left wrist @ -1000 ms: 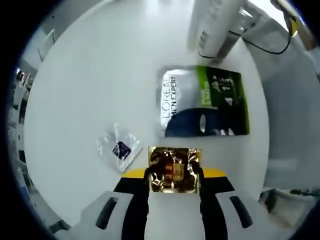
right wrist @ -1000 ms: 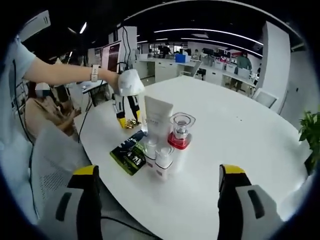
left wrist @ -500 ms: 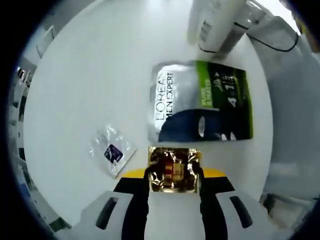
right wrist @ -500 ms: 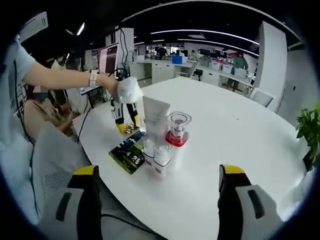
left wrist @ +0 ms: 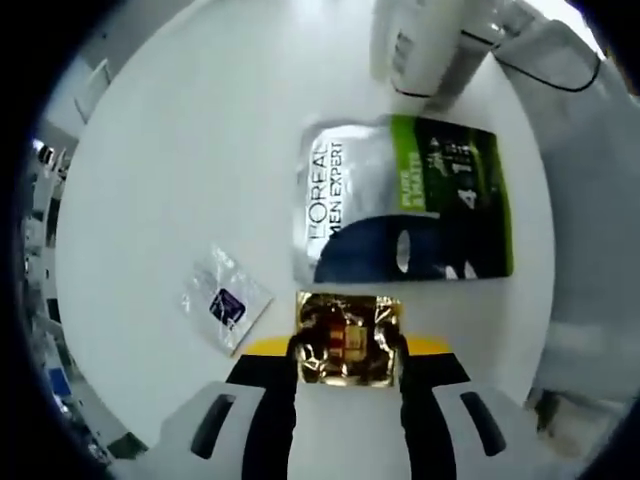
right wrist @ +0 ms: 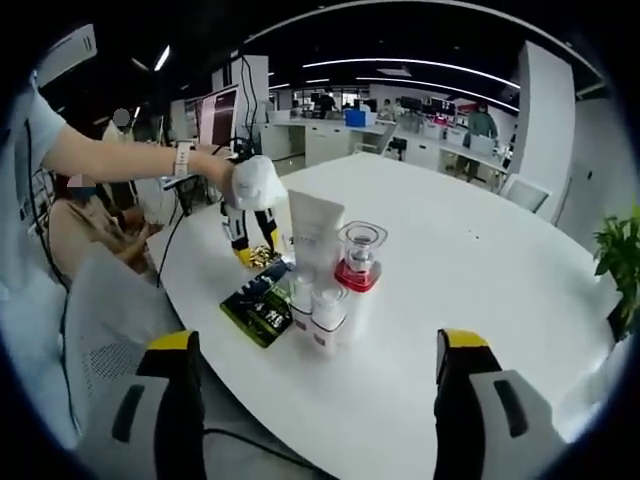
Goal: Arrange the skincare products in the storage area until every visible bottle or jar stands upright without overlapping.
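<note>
My left gripper [left wrist: 347, 345] is shut on a gold foil sachet [left wrist: 347, 325] just above the white table [left wrist: 180, 150]. Beyond it a silver, green and black L'Oreal Men Expert sachet [left wrist: 400, 210] lies flat, and a small clear sachet [left wrist: 225, 298] with a purple mark lies to its left. In the right gripper view a white tube [right wrist: 315, 235], a clear jar with a red base [right wrist: 358, 262] and two small white bottles [right wrist: 300, 295] [right wrist: 327, 312] stand upright in a tight group. My right gripper [right wrist: 315, 342] is open, well short of them.
A gloved hand [right wrist: 255, 183] holds the left gripper [right wrist: 250, 235] at the table's left edge, beside the green sachet [right wrist: 258, 303]. A grey mesh chair [right wrist: 100, 300] stands close to that edge. Office desks and people are far behind.
The left gripper's camera has drifted slightly, with the gold sachet still held. The right gripper has stayed open and almost still.
</note>
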Available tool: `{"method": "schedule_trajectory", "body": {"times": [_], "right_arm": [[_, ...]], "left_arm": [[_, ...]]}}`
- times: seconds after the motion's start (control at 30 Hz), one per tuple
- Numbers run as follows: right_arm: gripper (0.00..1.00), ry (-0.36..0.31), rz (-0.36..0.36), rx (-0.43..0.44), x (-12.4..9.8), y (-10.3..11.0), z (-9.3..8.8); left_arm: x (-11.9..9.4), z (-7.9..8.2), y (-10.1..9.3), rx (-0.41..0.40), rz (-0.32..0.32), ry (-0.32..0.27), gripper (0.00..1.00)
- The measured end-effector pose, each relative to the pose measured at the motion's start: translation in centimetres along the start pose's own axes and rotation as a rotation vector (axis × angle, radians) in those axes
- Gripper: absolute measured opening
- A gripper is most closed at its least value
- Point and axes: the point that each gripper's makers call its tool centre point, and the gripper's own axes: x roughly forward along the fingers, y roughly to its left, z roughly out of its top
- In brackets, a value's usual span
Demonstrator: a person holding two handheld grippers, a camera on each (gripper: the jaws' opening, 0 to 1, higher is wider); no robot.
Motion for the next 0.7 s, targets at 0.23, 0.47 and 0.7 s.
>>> {"method": "schedule_trajectory", "body": {"times": [0.23,0.47,0.7], "right_arm": [[0.98,0.009,-0.003,-0.008,0.04,0.13,-0.41],[0.98,-0.001,0.006,0.000,0.03,0.57,-0.43],[0.98,0.000,0.008,-0.009,-0.20,0.78,-0.46]], "left_arm": [[-0.22,0.00,-0.02,-0.013,0.052,-0.008,0.38],[-0.40,-0.13,-0.26,-0.030,0.111,-0.025,0.34],[-0.80,-0.07,0.71,0.004,0.225,-0.049,0.42]]}}
